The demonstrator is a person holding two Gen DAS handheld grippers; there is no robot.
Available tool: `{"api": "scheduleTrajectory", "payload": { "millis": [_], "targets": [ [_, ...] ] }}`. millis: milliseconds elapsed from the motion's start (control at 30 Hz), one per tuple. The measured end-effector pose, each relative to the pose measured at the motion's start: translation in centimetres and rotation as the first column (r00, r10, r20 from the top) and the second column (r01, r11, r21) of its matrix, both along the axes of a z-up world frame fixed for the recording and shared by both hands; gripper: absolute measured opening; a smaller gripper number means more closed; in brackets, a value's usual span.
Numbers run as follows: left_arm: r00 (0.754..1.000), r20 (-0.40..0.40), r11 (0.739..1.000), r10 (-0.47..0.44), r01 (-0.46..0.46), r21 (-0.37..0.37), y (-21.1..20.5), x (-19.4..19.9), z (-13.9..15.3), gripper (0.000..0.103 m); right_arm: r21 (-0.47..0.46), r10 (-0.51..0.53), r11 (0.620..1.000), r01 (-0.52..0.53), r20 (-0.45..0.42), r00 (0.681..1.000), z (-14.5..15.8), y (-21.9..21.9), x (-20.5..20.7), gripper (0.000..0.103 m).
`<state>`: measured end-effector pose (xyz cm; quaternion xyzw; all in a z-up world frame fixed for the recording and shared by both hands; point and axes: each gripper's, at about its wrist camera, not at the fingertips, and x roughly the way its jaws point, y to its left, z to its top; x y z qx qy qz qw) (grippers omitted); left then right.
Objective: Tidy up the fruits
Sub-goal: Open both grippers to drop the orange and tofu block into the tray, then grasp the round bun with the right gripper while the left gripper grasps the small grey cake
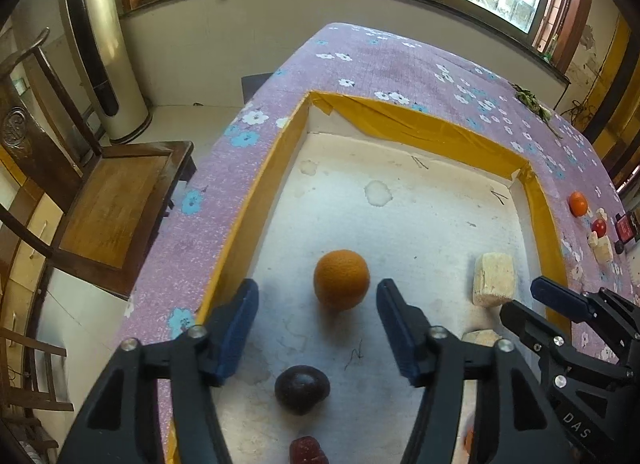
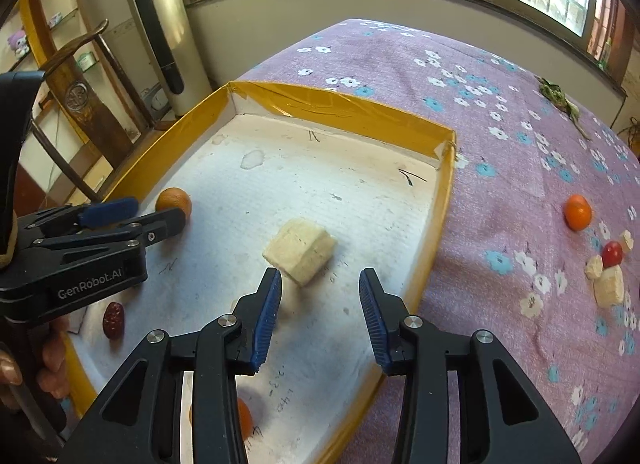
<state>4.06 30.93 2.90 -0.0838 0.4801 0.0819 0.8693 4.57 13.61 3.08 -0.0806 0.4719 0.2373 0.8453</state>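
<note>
A shallow white tray with a yellow rim (image 1: 400,120) (image 2: 344,108) lies on the purple flowered table. In it sit an orange (image 1: 341,279) (image 2: 174,202), a dark plum (image 1: 302,389), a red date (image 1: 308,452) (image 2: 113,320), a pale beige chunk (image 1: 493,279) (image 2: 301,250) and a small orange fruit (image 2: 244,418). My left gripper (image 1: 318,320) is open and empty, just short of the orange. My right gripper (image 2: 320,304) is open and empty, just short of the beige chunk; it also shows in the left wrist view (image 1: 560,300).
On the cloth to the right of the tray lie a tangerine (image 2: 577,212) (image 1: 578,203), a cherry tomato (image 2: 612,253) (image 1: 599,227) and several beige pieces (image 2: 609,286). A sprig of greens (image 2: 560,100) lies far back. A wooden chair (image 1: 116,200) stands left of the table.
</note>
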Motion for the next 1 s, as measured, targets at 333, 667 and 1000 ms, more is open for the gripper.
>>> {"api": "scheduleTrajectory", "payload": {
  "millis": [333, 667, 1000],
  "targets": [
    [0.999, 0.018, 0.999, 0.035, -0.035, 0.017, -0.1, -2.3, 0.8, 0.071, 0.045, 0.0, 0.999, -0.001, 0.01, 1.0, 1.1, -1.5, -2.7, 0.039],
    [0.997, 0.045, 0.998, 0.063, -0.064, 0.018, -1.5, -4.7, 2.0, 0.075, 0.052, 0.005, 0.999, -0.008, 0.049, 0.999, 2.4, -3.8, -6.4, 0.044],
    [0.996, 0.084, 0.999, -0.003, -0.001, 0.04, -6.8, -5.6, 3.9, 0.082, 0.076, -0.137, 0.988, 0.133, 0.055, 0.989, 2.5, -10.9, -8.0, 0.059]
  ]
}}
